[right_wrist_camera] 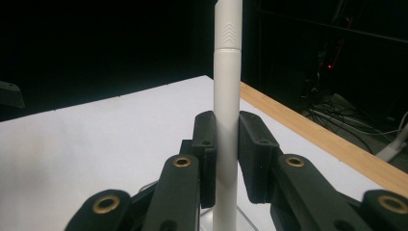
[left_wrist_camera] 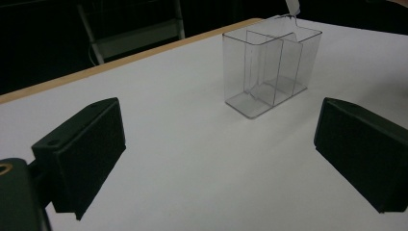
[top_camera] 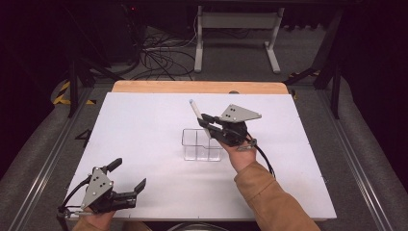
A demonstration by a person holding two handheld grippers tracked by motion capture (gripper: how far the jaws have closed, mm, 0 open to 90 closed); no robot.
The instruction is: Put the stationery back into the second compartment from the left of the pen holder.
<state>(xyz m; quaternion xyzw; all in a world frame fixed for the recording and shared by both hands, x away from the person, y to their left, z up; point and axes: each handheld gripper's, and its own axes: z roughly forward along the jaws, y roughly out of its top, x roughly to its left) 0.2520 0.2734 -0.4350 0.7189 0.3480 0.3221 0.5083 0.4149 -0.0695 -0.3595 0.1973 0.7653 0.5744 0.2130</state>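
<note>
A white marker pen stands tilted in my right gripper, whose jaws are shut on its barrel just above the clear plastic two-compartment holder. In the right gripper view the pen rises straight up between the two black pads. My left gripper rests open at the table's front left corner with nothing between its jaws. In the left gripper view the clear holder stands ahead on the white table, with the pen's lower tip hanging over its far end.
The white tabletop has a wooden strip along its far edge. Beyond it stand a white frame and tangled cables on the floor. A brown sleeve reaches in from the bottom right.
</note>
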